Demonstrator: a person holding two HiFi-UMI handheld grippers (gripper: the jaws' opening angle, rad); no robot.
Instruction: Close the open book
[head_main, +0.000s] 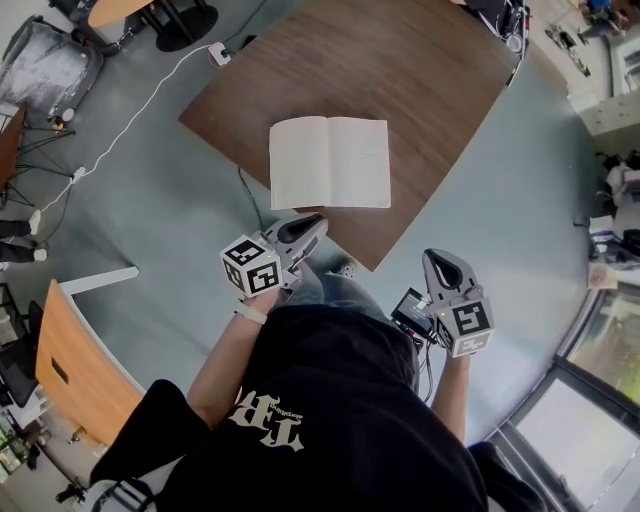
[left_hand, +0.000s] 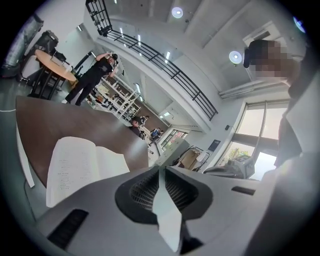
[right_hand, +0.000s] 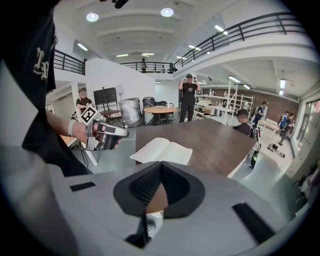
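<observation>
Dark wood table (head_main: 440, 90), centre frame: open book (head_main: 329, 162) lying flat. Grey floor (head_main: 170, 230) around it. Your left gripper (head_main: 316, 222) and right gripper (head_main: 438, 257): jaws together, empty.

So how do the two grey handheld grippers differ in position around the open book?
The left gripper reaches the brown wooden table's edge, its tip close to the open white book; the right gripper hangs back over the grey floor. The left gripper slants across the head view; the right gripper points straighter ahead. Both have jaws together, holding nothing.
</observation>
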